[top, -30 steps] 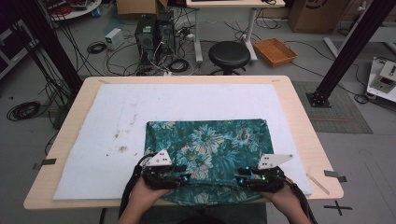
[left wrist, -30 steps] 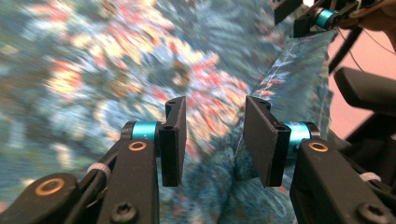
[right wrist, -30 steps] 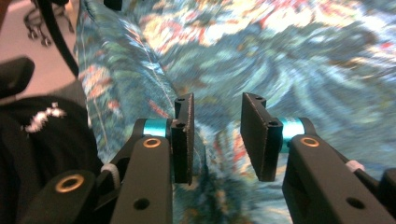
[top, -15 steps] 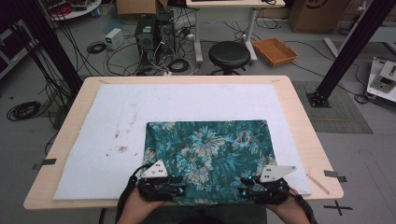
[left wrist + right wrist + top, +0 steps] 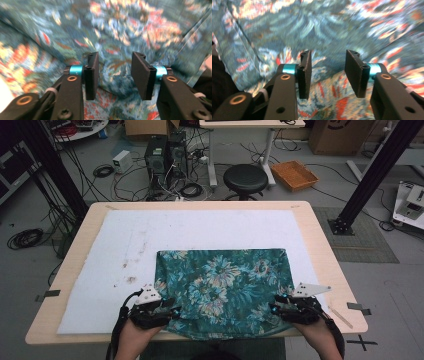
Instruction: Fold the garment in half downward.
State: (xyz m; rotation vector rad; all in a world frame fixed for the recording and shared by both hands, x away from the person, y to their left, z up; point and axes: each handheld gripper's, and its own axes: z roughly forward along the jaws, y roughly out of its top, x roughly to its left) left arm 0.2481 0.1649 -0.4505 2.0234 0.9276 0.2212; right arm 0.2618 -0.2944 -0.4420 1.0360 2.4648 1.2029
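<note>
Just let go: both grippers [image 5: 172, 312] [image 5: 274, 309] gaping at the cloth's [image 5: 225, 282] 6 o'clock edge, fold apparently done.

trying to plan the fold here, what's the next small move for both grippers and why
Probably shut both on the near hem. The left gripper and right gripper stand open with the floral cloth bunched between their jaws, at its two near corners over the table edge. A firm hold must come before any lifting or folding.
</note>
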